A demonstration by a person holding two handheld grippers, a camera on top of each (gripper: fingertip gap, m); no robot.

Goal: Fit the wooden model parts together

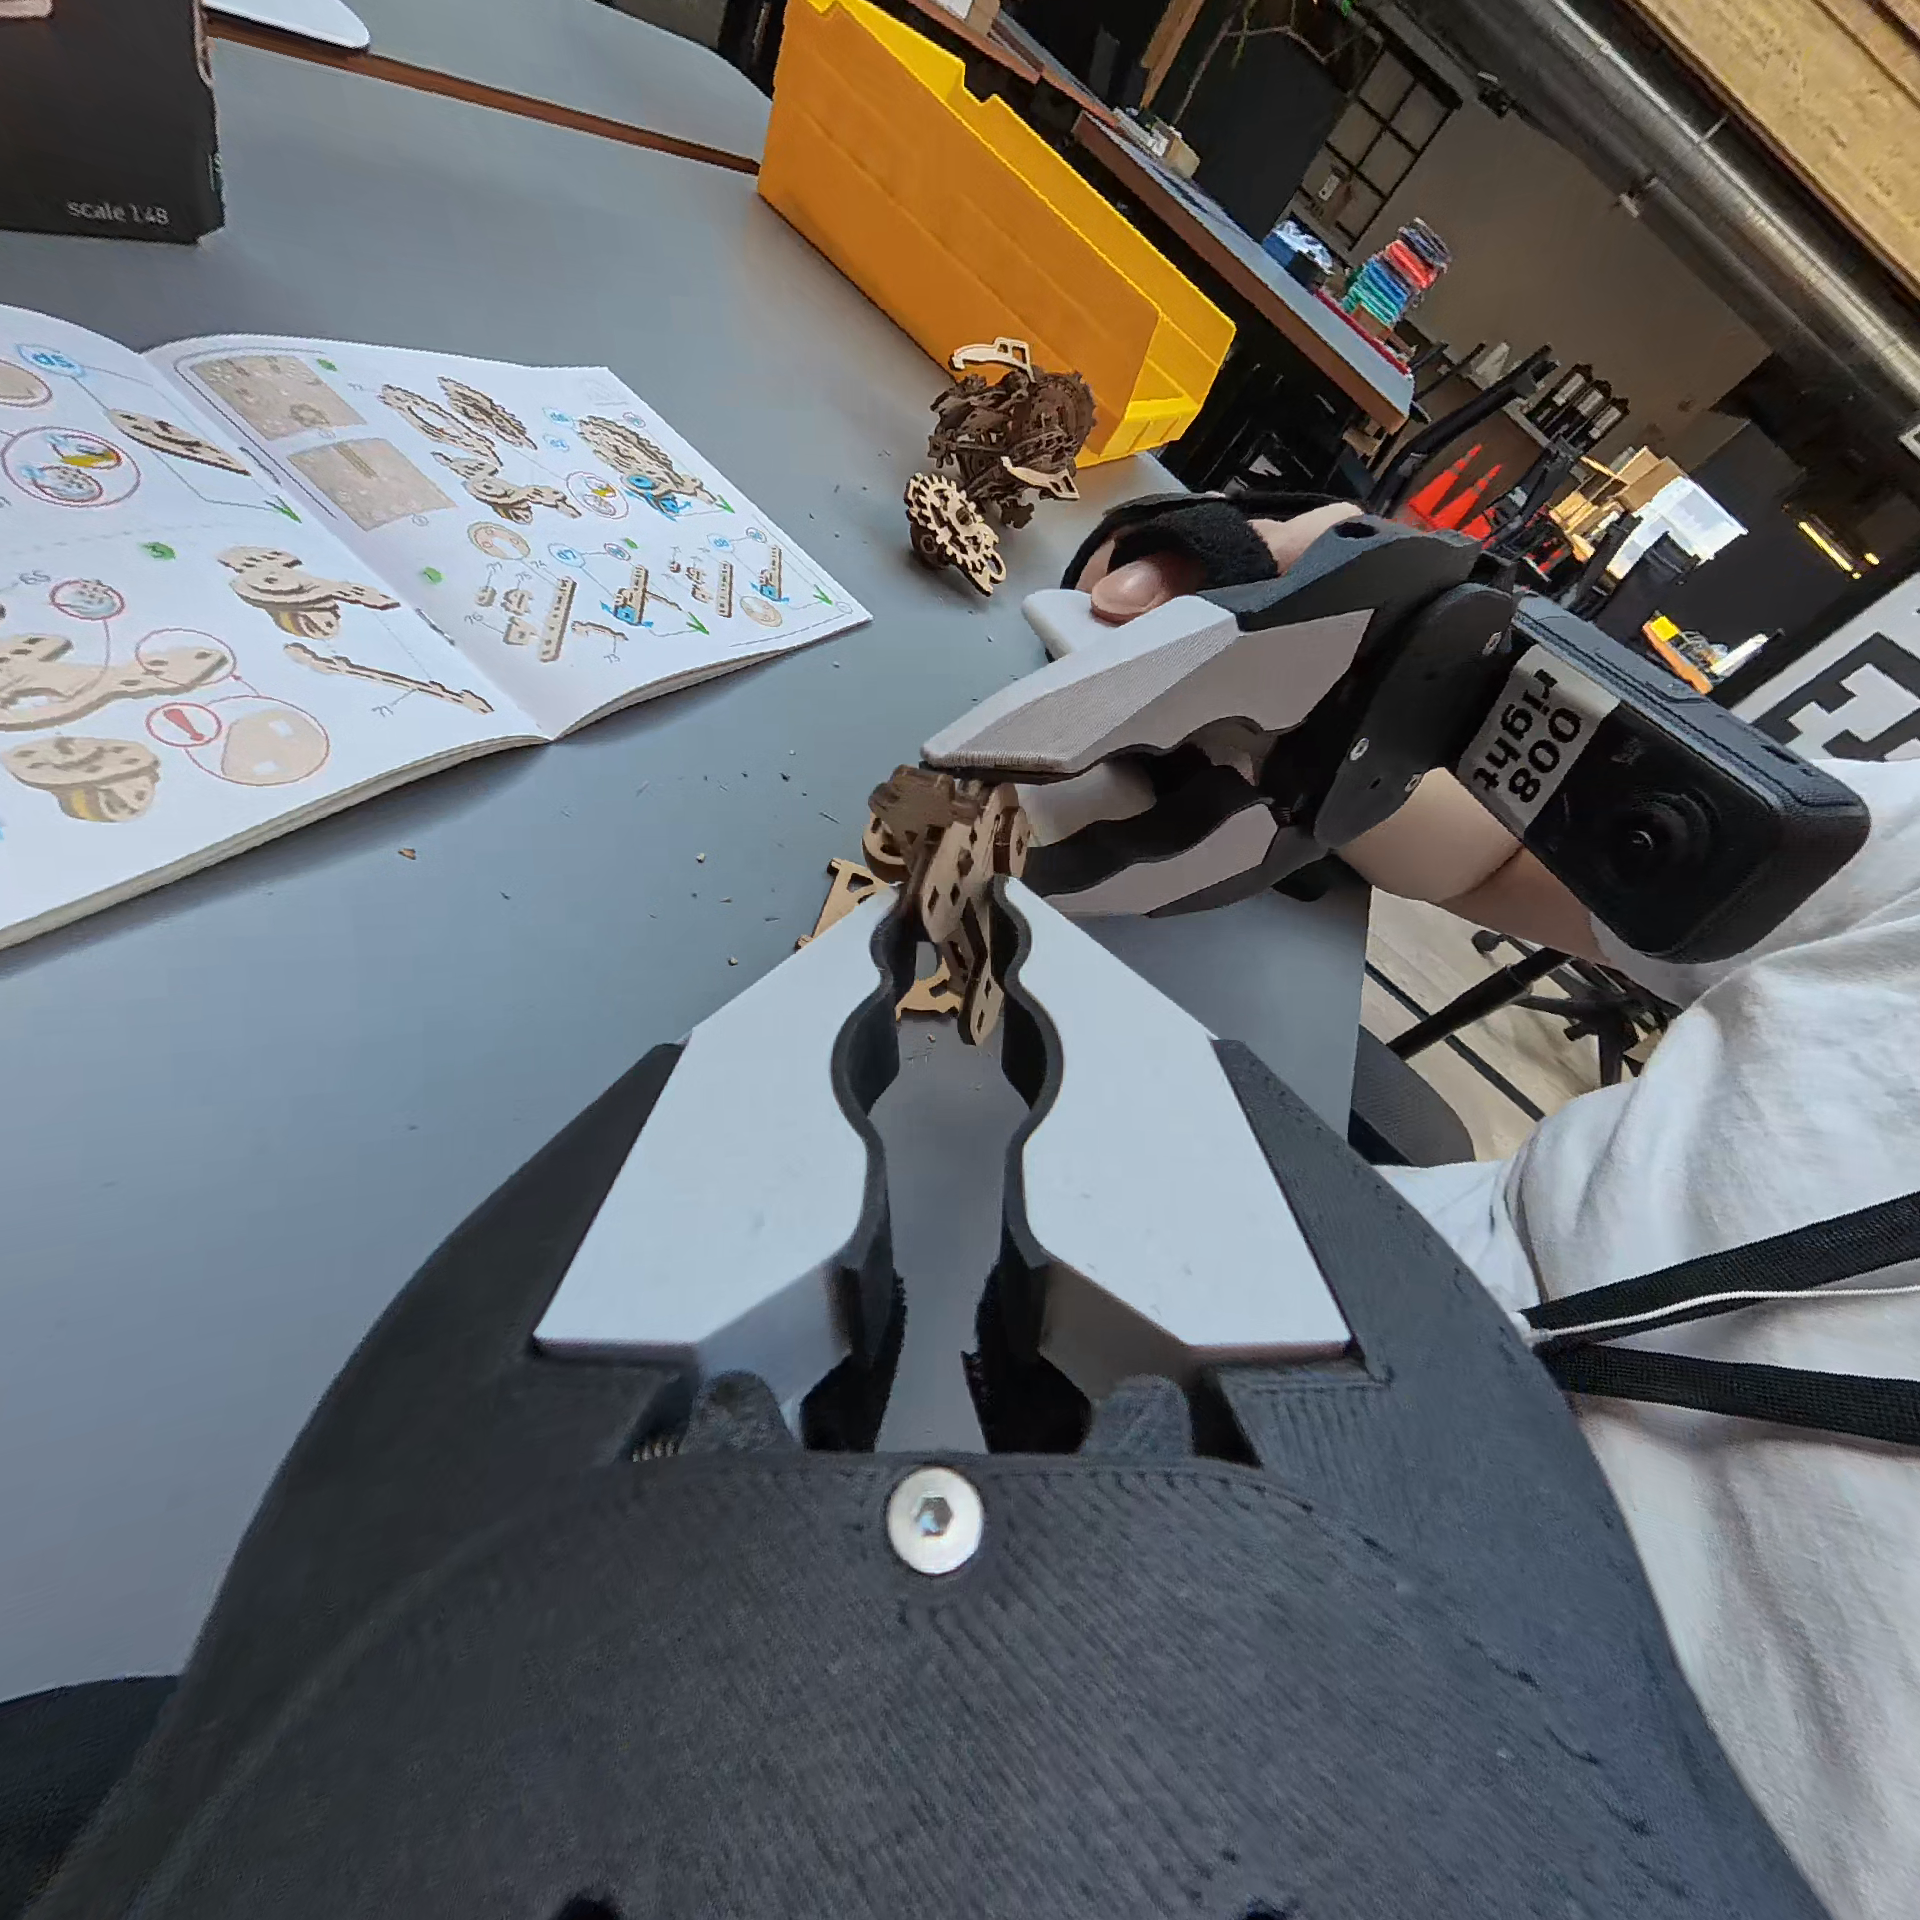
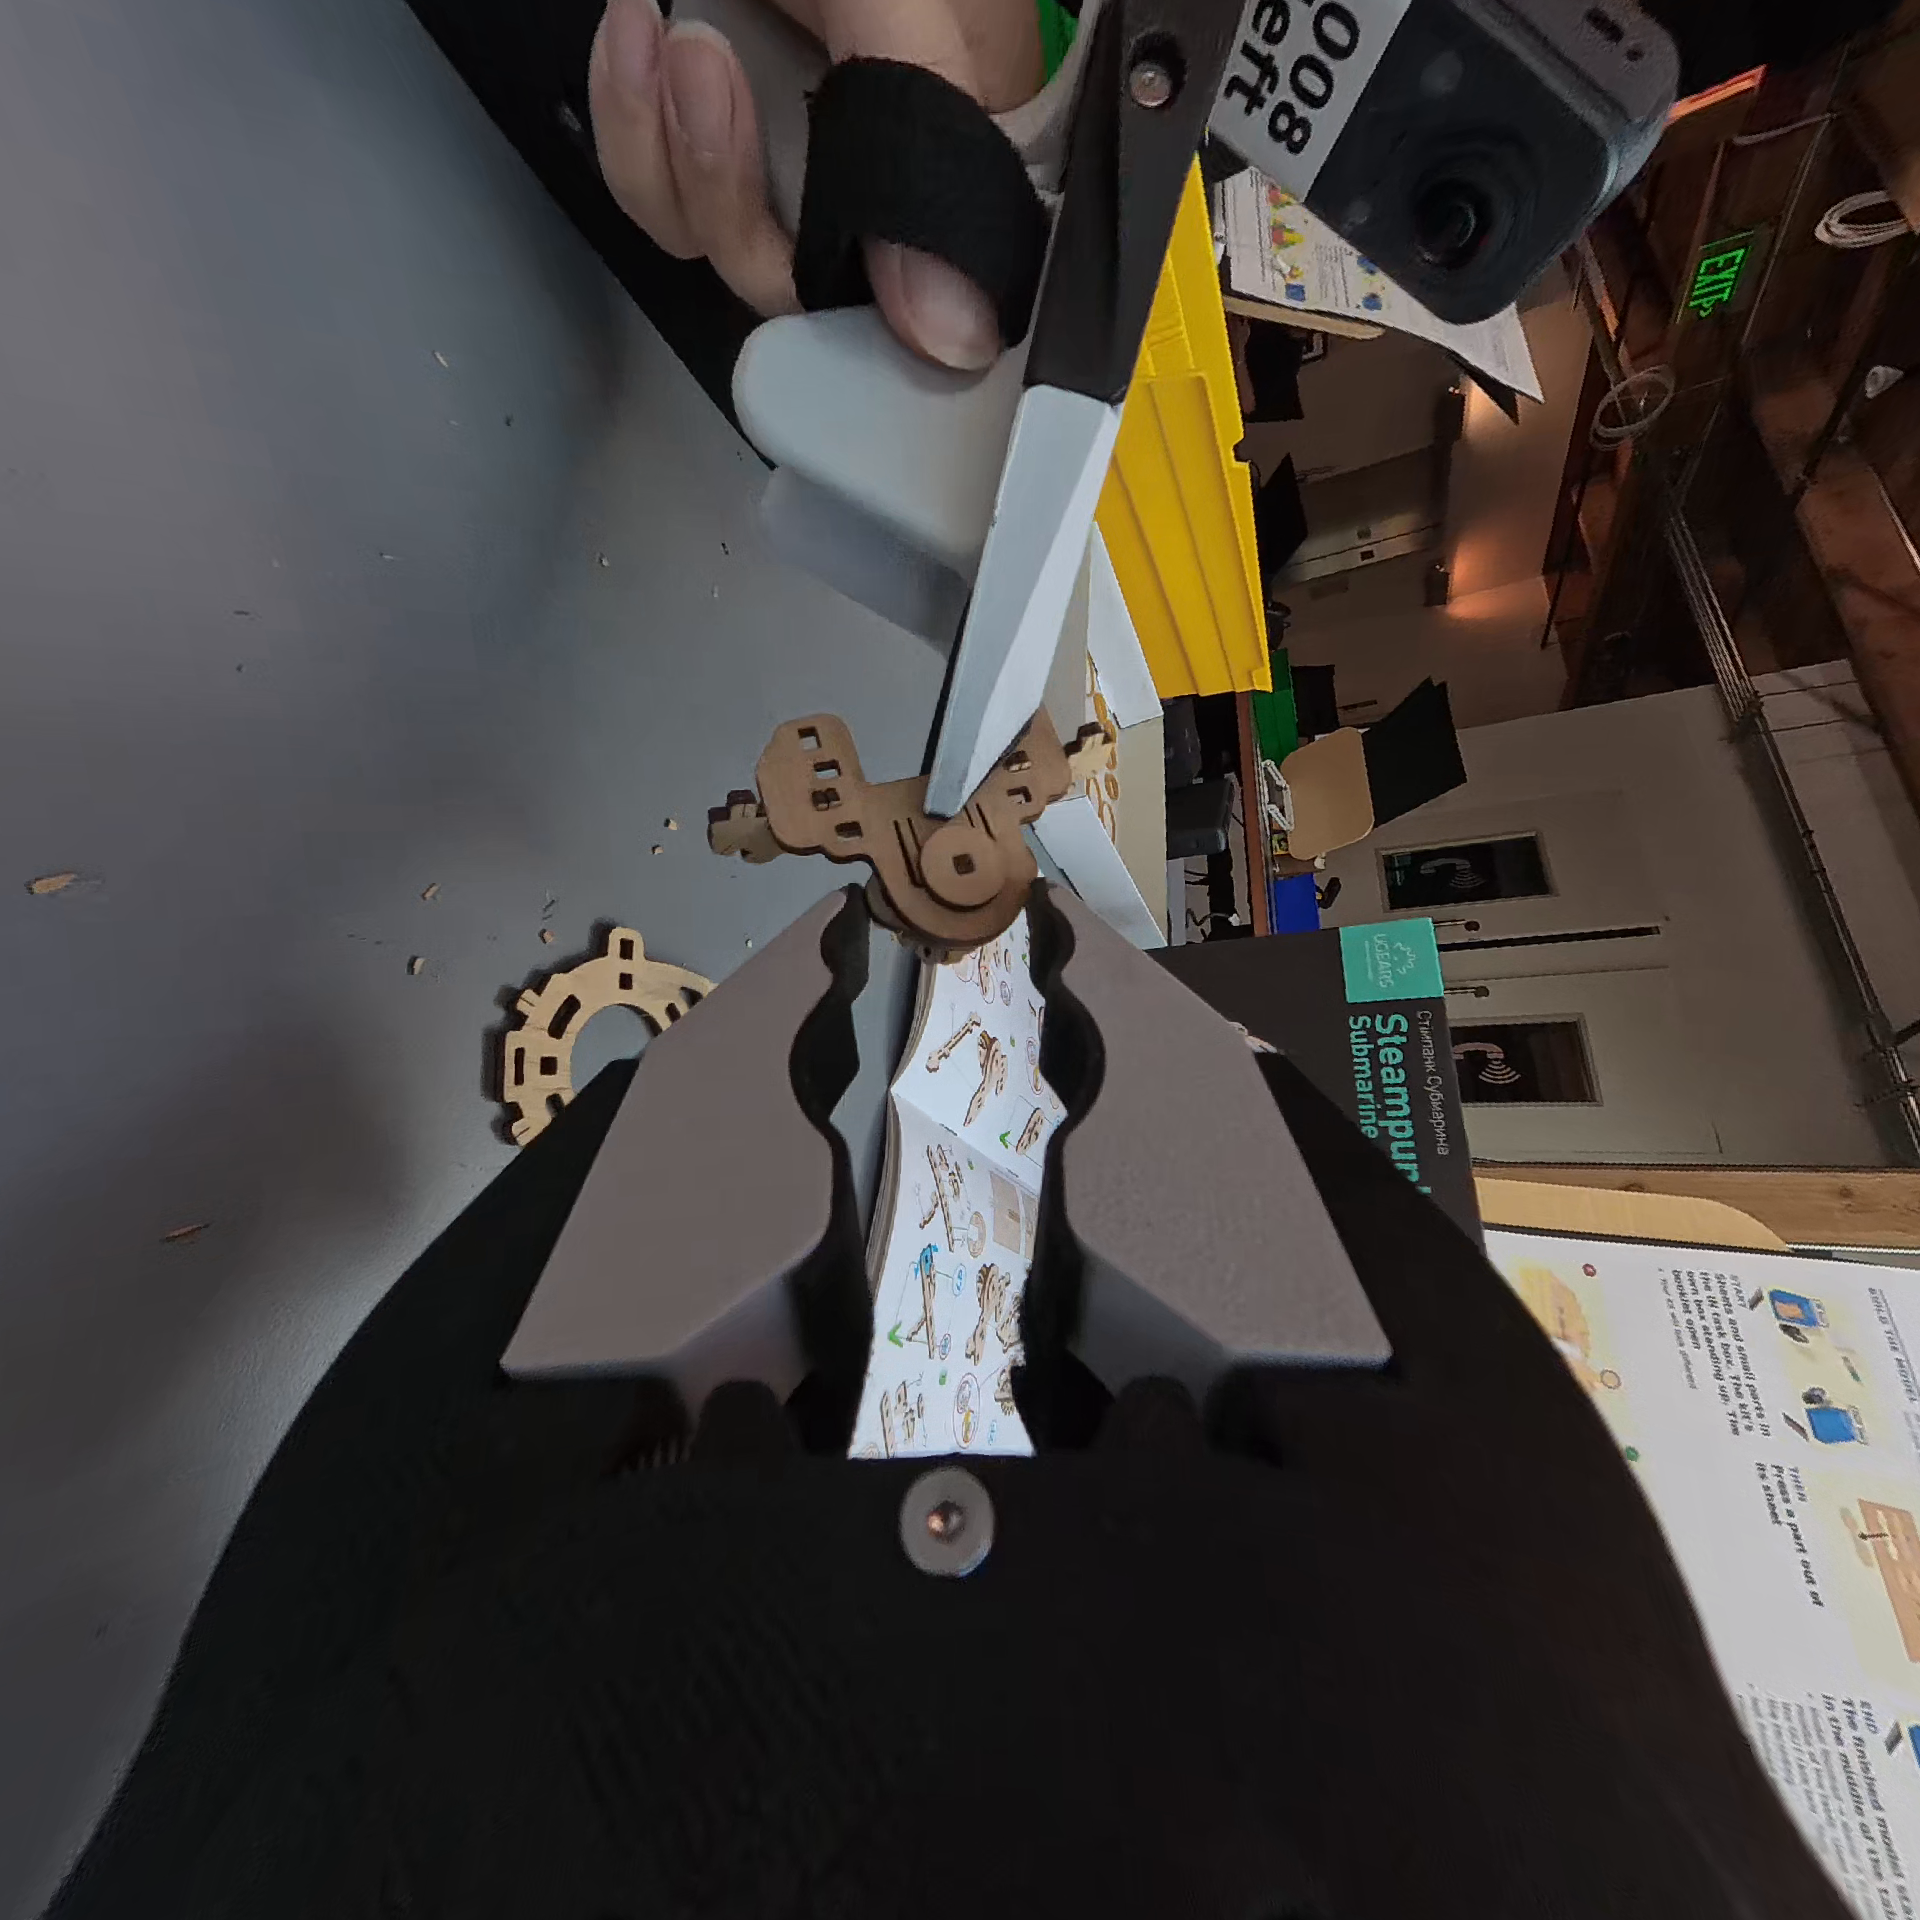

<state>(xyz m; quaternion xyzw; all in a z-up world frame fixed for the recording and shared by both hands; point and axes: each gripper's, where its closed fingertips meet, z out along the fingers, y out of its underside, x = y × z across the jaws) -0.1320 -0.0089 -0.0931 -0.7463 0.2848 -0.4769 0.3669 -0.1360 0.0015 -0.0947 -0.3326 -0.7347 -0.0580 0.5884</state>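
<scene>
A: Where is the flat, slotted light-brown wooden model piece (image 2: pixel 831 805)?

B: Up off the grey counter (image 1: pixel 312 1091), held between both tools, just in front of the open white instruction booklet (image 1: pixel 343 582).

A: The left gripper (image 1: pixel 951 920)?

B: Its grey fingers (image 1: pixel 790 1039) are clamped together on the piece's lower end.

A: And the right gripper (image 2: pixel 951 920)?

B: Its fingers are closed on the round, stacked disc part at the piece's edge. The two tools meet almost at right angles.

A: Anything else near the booklet?

B: Beyond its far corner sits a dark brown assembled wooden gear mechanism (image 1: pixel 1003 447), and behind that a yellow plastic bin (image 1: pixel 966 208). A pale wooden ring with notched teeth (image 2: pixel 582 1029) lies flat on the counter, under the held piece. Small wood crumbs are scattered around. A black cardboard box (image 1: pixel 104 114) stands behind the booklet.
</scene>
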